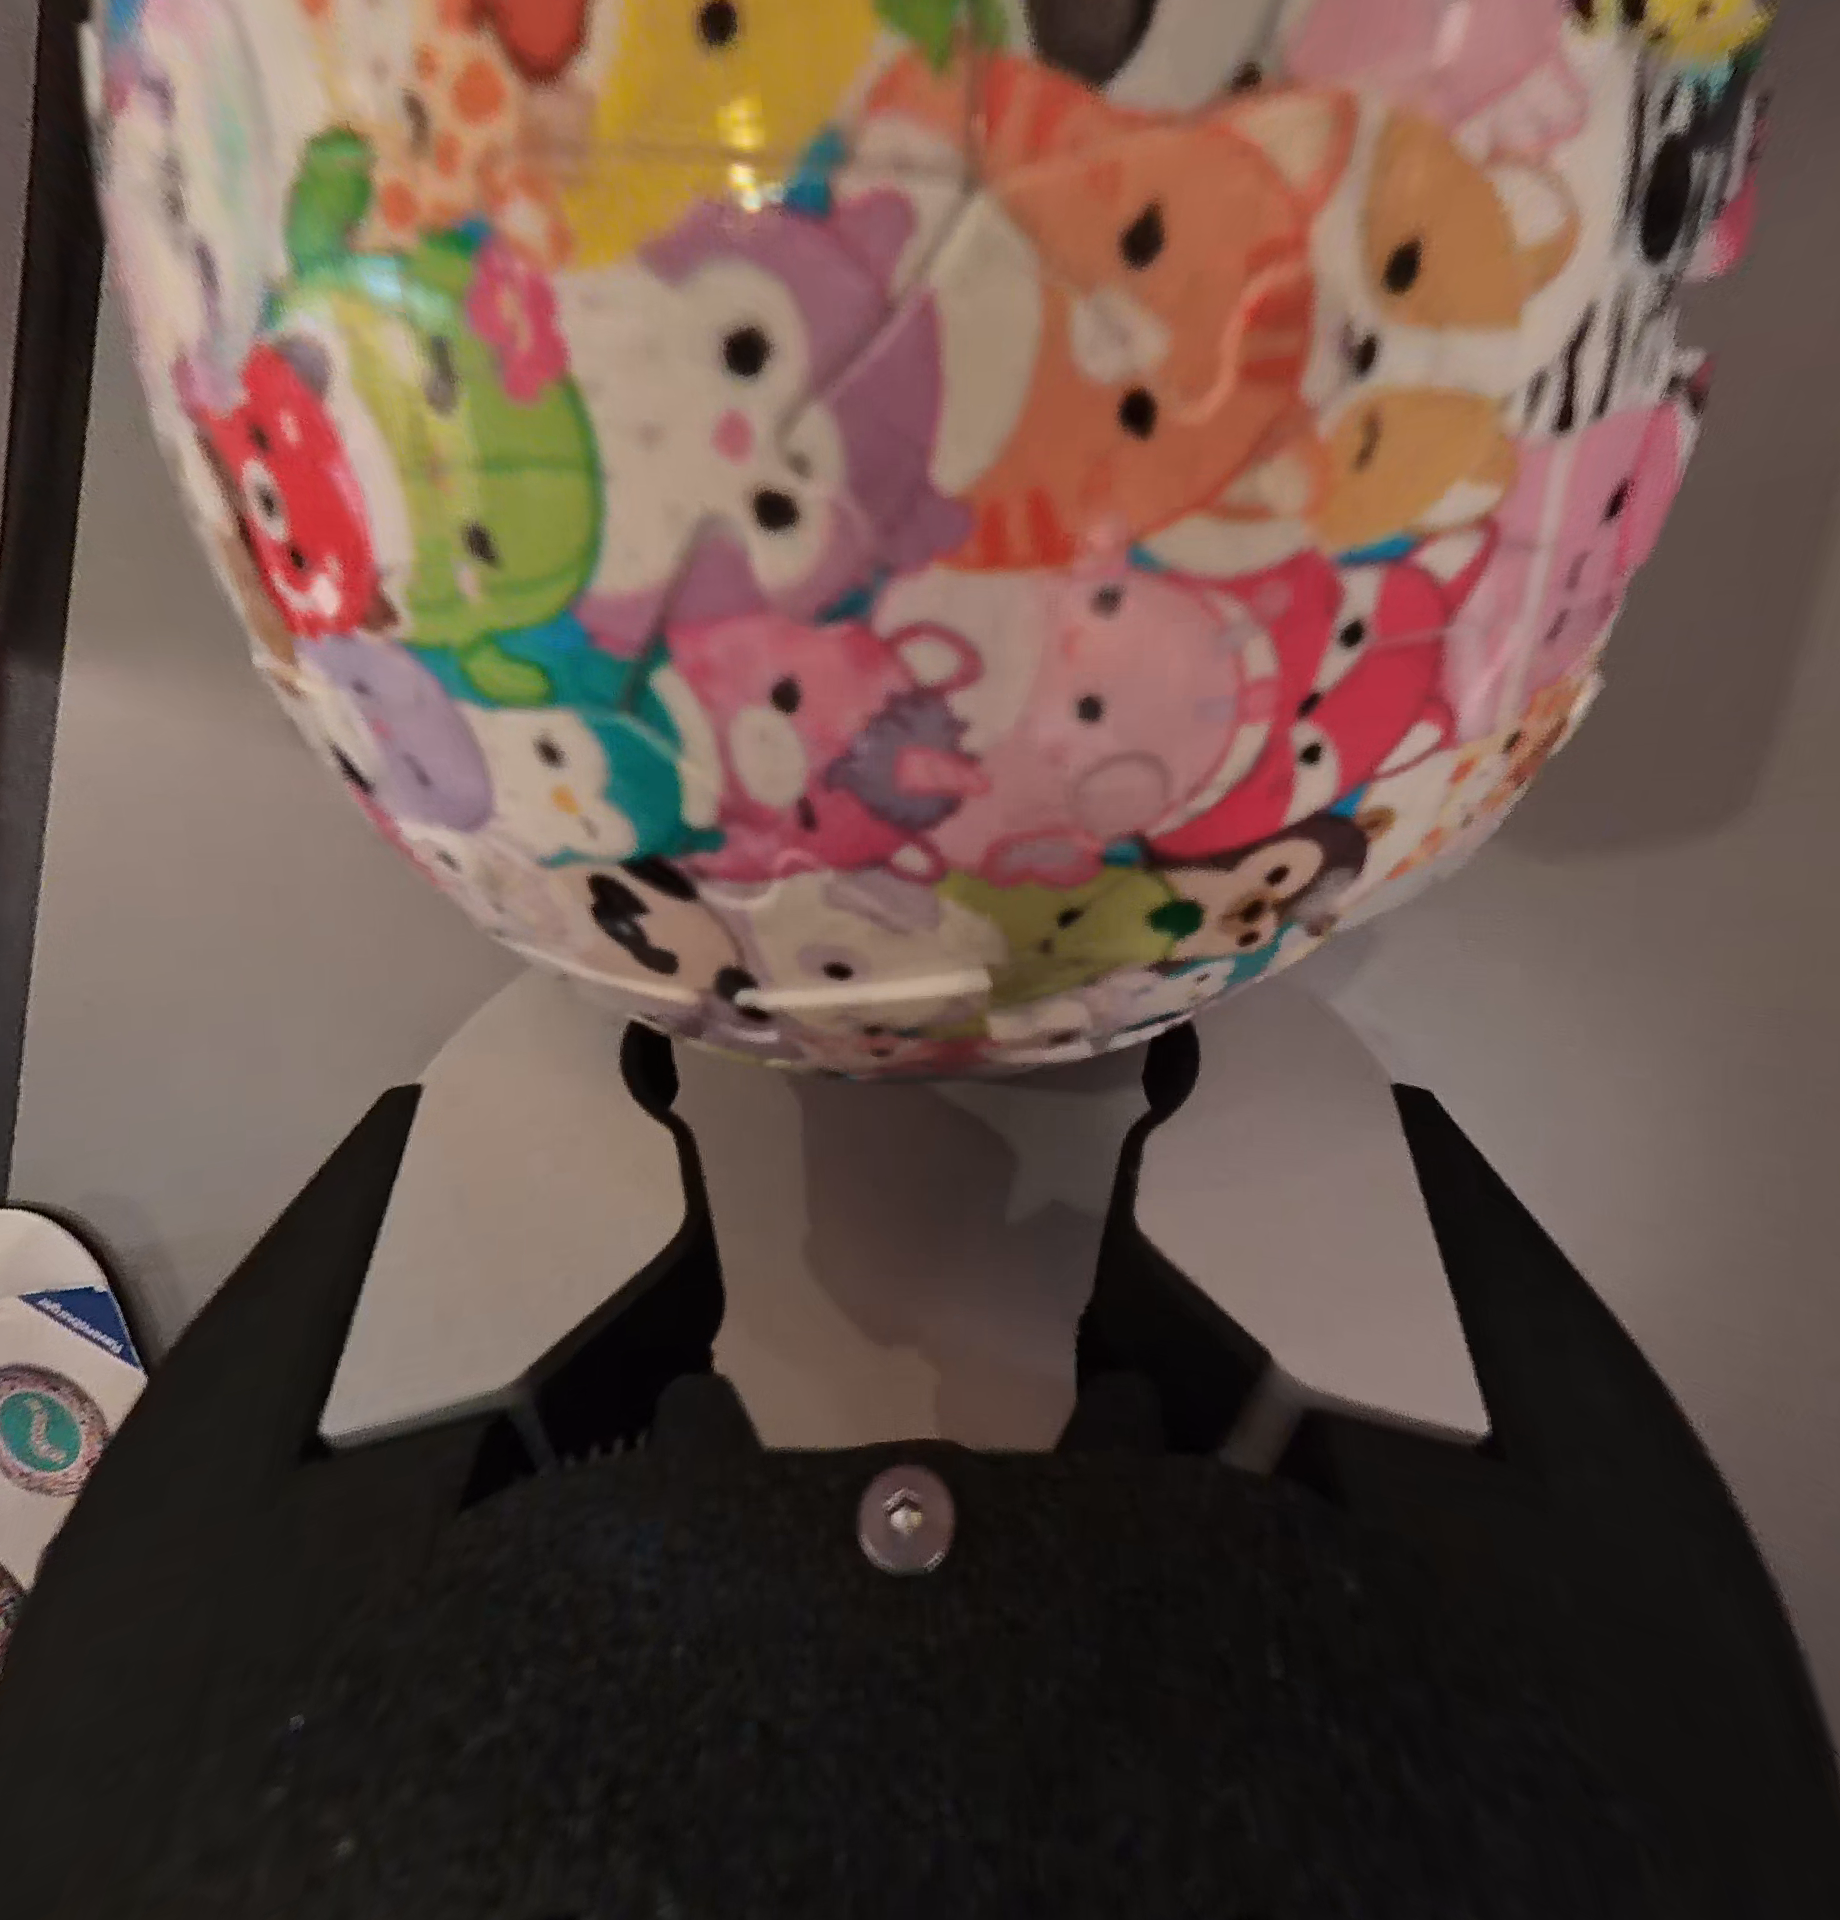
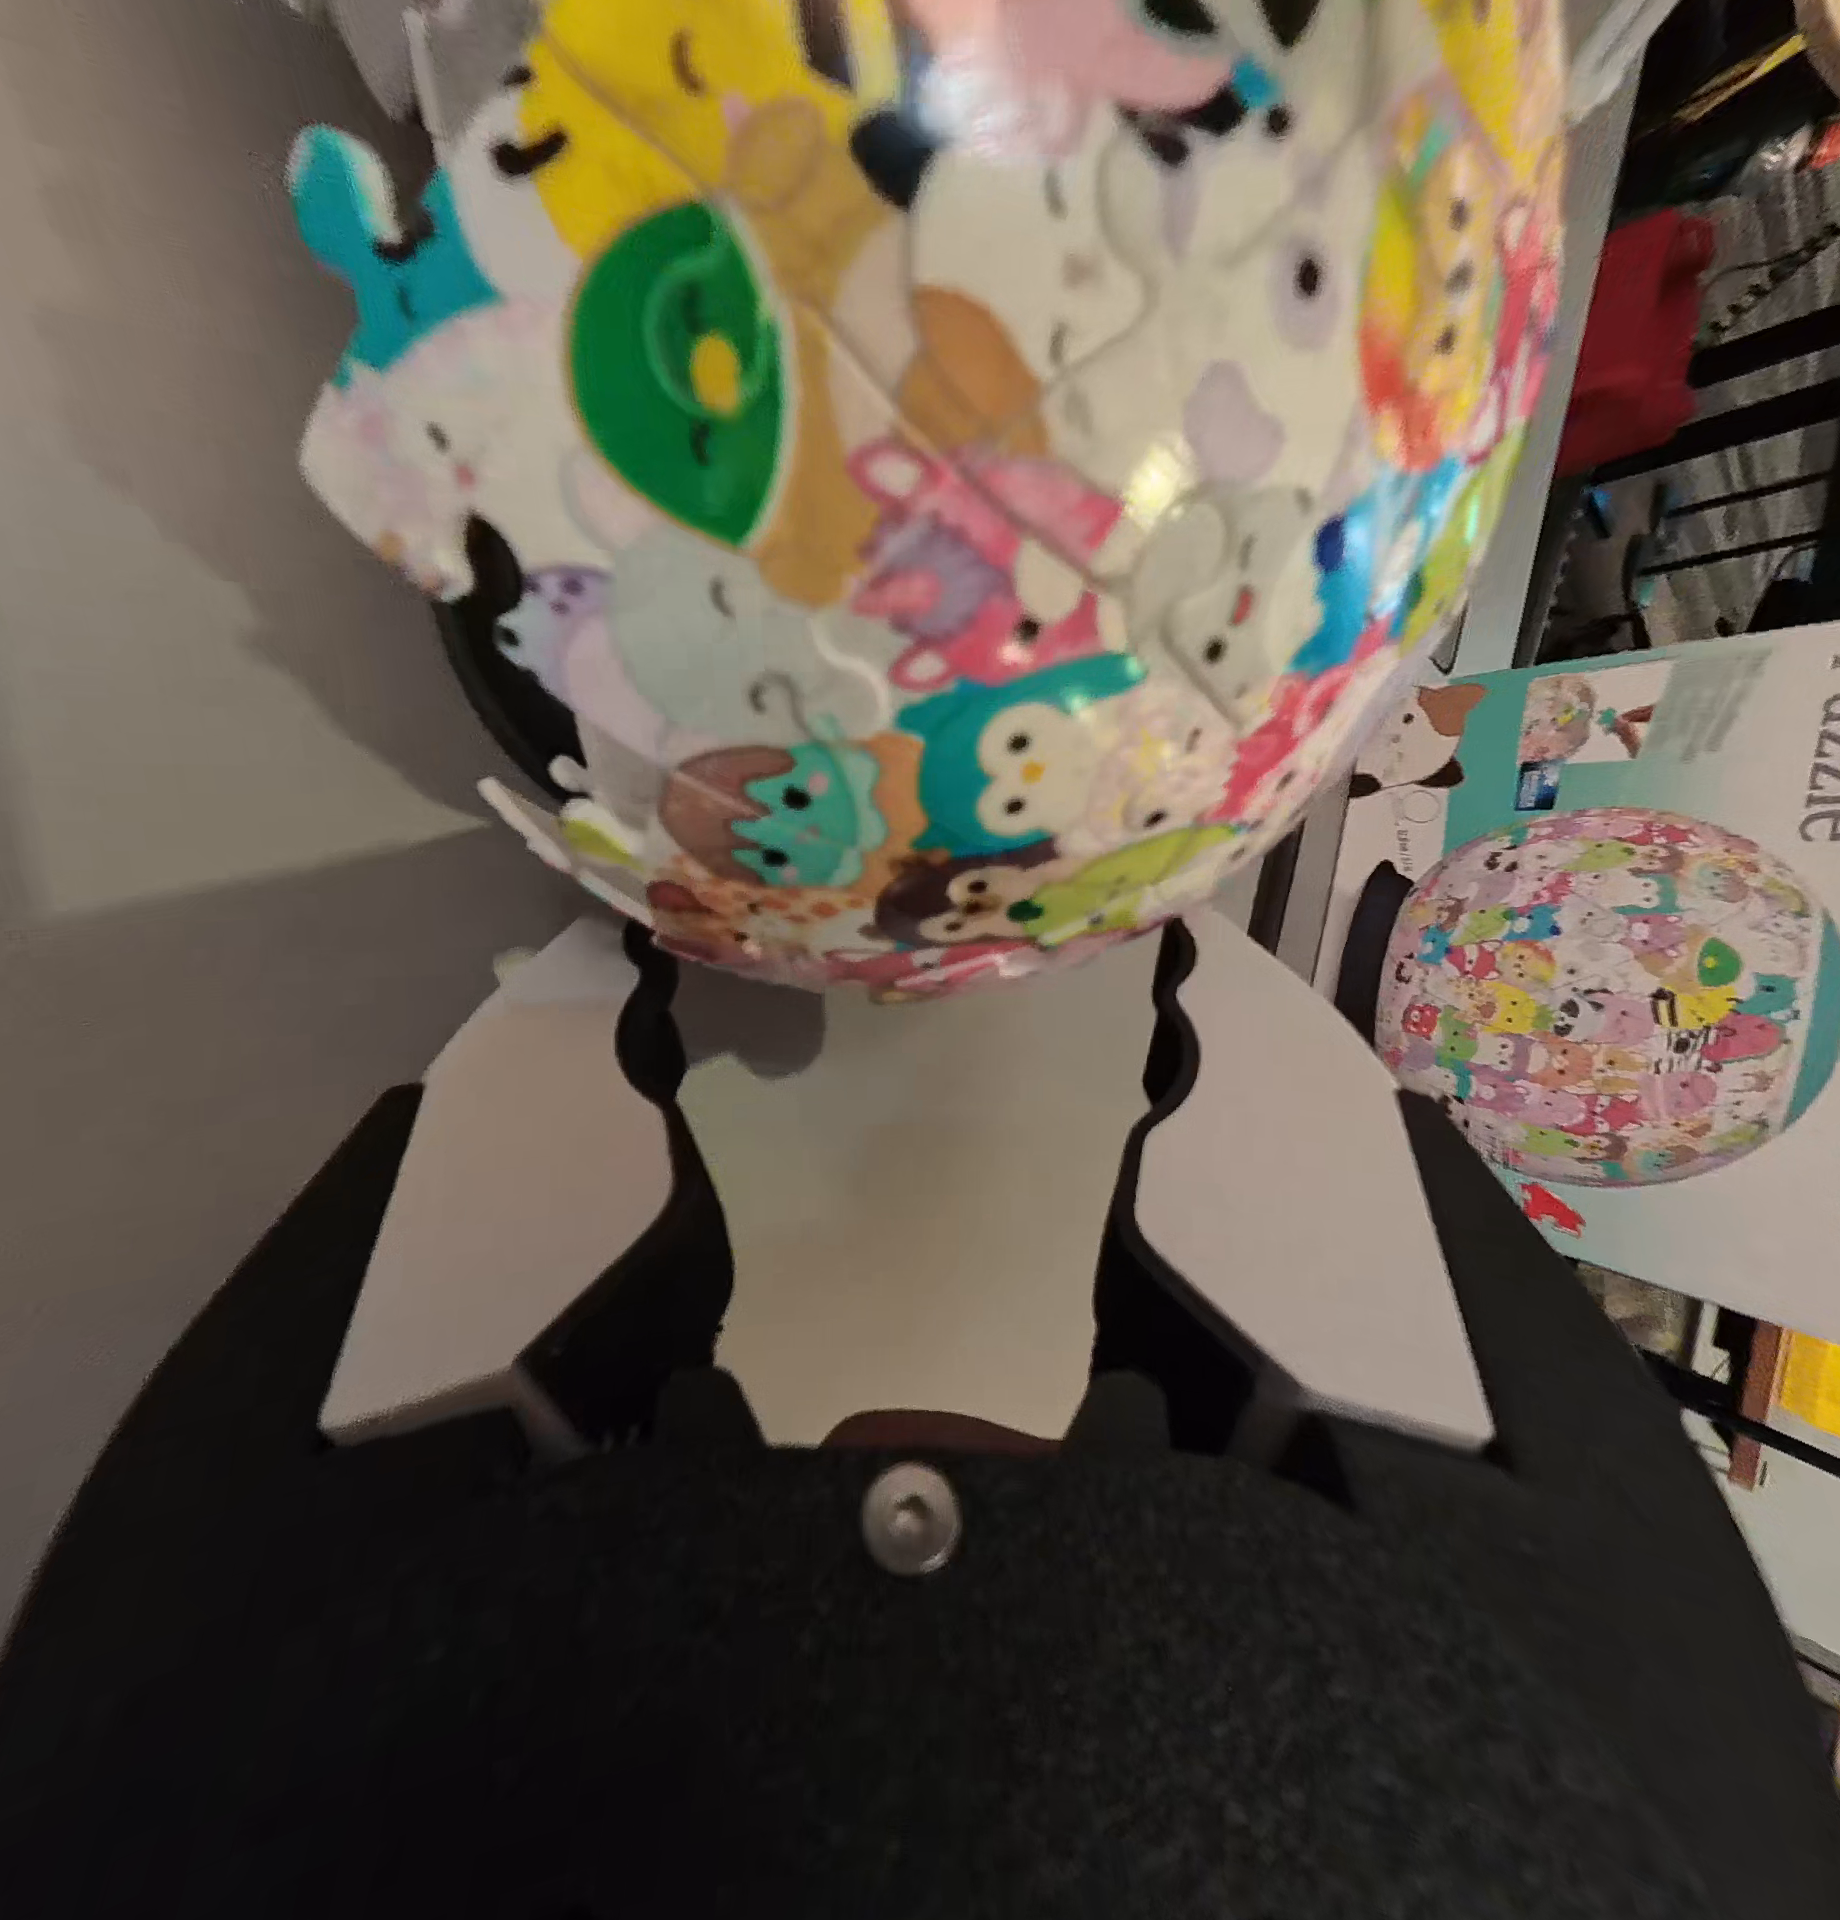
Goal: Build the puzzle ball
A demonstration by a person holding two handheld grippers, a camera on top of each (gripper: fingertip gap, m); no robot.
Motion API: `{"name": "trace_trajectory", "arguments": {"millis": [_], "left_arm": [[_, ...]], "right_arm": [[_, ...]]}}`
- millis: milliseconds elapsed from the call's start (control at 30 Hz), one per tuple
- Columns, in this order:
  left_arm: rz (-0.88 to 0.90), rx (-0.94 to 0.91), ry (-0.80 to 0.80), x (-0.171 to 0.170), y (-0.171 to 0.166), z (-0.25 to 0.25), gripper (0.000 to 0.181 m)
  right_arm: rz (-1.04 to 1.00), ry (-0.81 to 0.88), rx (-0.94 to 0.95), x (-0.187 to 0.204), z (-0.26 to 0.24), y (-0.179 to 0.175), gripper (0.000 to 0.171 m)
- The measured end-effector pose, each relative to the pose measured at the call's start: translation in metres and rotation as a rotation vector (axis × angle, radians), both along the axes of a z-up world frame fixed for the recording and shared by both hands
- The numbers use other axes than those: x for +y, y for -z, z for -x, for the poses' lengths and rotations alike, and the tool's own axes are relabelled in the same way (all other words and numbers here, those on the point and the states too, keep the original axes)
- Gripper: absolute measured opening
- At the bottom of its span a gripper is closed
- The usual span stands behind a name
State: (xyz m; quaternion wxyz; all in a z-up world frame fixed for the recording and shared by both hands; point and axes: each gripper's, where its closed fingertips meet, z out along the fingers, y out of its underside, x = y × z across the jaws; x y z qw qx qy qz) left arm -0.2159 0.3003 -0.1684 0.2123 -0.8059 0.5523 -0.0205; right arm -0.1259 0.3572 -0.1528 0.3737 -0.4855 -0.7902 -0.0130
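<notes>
Left gripper: jaws spread wide, holding nothing, the two black fingertips set just under the near curve of the puzzle ball; whether they touch it cannot be told. Right gripper: jaws likewise parted and empty, its tips at the near underside of the same ball, contact again unclear. The ball fills the upper part of both wrist views, above a pale grey desk, and is covered in small cartoon animals in many colours. In the left wrist view the shell reads largely closed, with one white piece edge standing slightly proud near the bottom. In the right wrist view the left side is unfinished: the piece edges there are ragged, a teal piece juts out at the far left, and a dark interior shows through the gap. To the right in that view a puzzle box picturing a finished ball leans upright, with cluttered shelving behind it. In the left wrist view a dark vertical post stands at the far left and a printed card lies at the near left edge.
</notes>
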Motion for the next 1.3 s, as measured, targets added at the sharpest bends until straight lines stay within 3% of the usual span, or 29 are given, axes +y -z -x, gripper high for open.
{"name": "trace_trajectory", "arguments": {"millis": [600, 733, 833, 933, 1000, 1100, 1200, 1300], "left_arm": [[0.019, -0.017, 0.003, -0.001, 0.006, 0.003, 0.089], [0.023, -0.010, 0.001, -0.007, 0.003, 0.014, 0.089], [0.019, -0.047, -0.027, -0.023, -0.008, 0.031, 0.088], [0.027, -0.180, -0.075, -0.053, -0.033, 0.040, 0.085], [0.031, -0.300, -0.112, -0.078, -0.056, 0.039, 0.081], [-0.030, -0.484, -0.180, -0.110, -0.081, 0.032, 0.079], [-0.070, -0.722, -0.265, -0.138, -0.085, 0.015, 0.073], [-0.139, -0.913, -0.275, -0.157, -0.077, 0.000, 0.067]], "right_arm": [[0.010, 0.051, -0.031, 0.013, -0.015, 0.004, 0.086], [-0.075, 0.143, -0.028, 0.012, -0.040, -0.020, 0.085], [-0.142, 0.246, -0.021, -0.020, -0.063, -0.051, 0.064], [0.001, 0.240, 0.139, -0.096, -0.047, -0.053, 0.048], [0.049, 0.232, 0.240, -0.126, -0.027, -0.040, 0.047], [0.049, 0.314, 0.296, -0.115, -0.006, -0.014, 0.043], [0.082, 0.334, 0.300, -0.101, 0.015, 0.004, 0.049], [0.099, 0.296, 0.322, -0.097, 0.028, 0.012, 0.019]]}}
